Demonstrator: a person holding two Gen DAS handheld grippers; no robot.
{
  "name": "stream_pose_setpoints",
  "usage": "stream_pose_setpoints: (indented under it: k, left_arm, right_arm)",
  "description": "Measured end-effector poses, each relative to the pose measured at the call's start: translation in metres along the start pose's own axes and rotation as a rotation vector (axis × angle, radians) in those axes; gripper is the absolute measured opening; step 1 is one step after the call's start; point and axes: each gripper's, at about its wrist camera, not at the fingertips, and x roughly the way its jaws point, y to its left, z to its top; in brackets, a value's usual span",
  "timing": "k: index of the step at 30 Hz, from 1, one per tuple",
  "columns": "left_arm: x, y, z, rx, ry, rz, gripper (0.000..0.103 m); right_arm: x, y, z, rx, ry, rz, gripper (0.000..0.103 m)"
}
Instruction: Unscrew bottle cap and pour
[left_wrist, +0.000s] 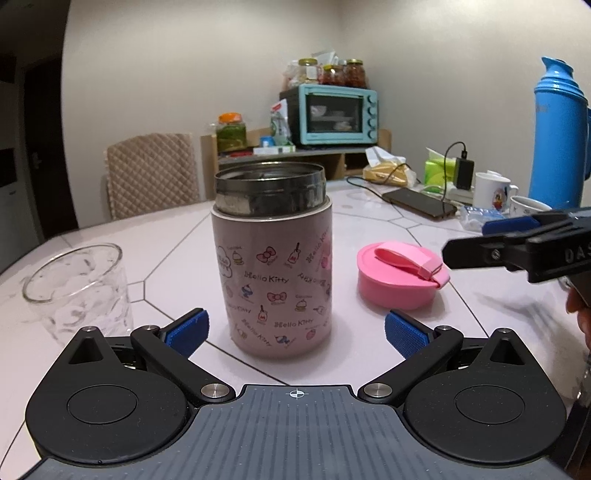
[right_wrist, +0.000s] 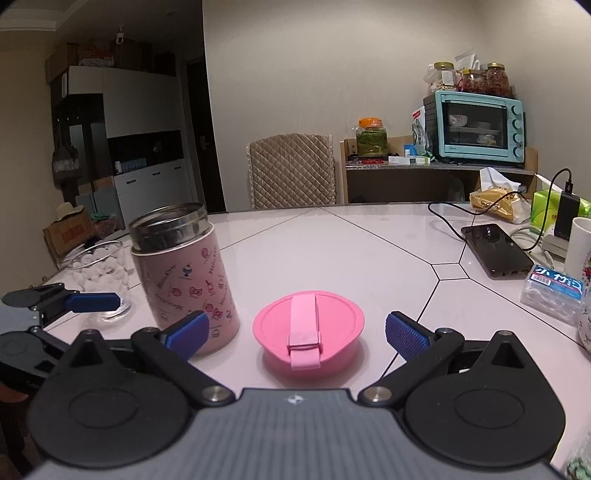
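The pink bottle (left_wrist: 272, 280) stands upright on the white table (left_wrist: 369, 229), cap off. Its body is a straight cylinder with a matte pink sleeve printed with small cartoon bows, cakes and "Hello Kitty" lettering. Above the sleeve a bare steel neck rises, dull grey and wide-mouthed; the inside is too dark to read.

In the left wrist view the bottle sits at 12 o'clock from the left gripper (left_wrist: 295, 332), centred between the spread fingers. The jaws are wide apart, blue ribbed pads clear of the sleeve on both sides, gripping nothing.

The pink cap (left_wrist: 400, 275) lies on the table at about 2 o'clock from the left gripper, just beside the bottle but apart from it. It is a round, smooth plastic disc with a shallow rim and a flat, paler pink strap looped across the top.

In the right wrist view the cap lies at 12 o'clock from the right gripper (right_wrist: 297, 334), between the fingers. The jaws are wide open and hold nothing; the pads do not touch the cap. From here the bottle is at 10 o'clock.

A clear drinking glass (left_wrist: 79, 291), dimpled in texture, stands at 10 o'clock from the left gripper, near the bottle.

The tabletop is glossy, marble-like, crossed by thin dark seams.
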Motion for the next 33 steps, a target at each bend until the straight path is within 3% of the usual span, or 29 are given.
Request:
stream_pose_setpoints:
  k: [33]
  left_arm:
    - [-0.056, -0.023, -0.009, -0.094, -0.074, 0.084, 0.103]
  right_arm:
    - [-0.063, 0.019, -0.025, 0.013, -0.066, -0.031, 0.103]
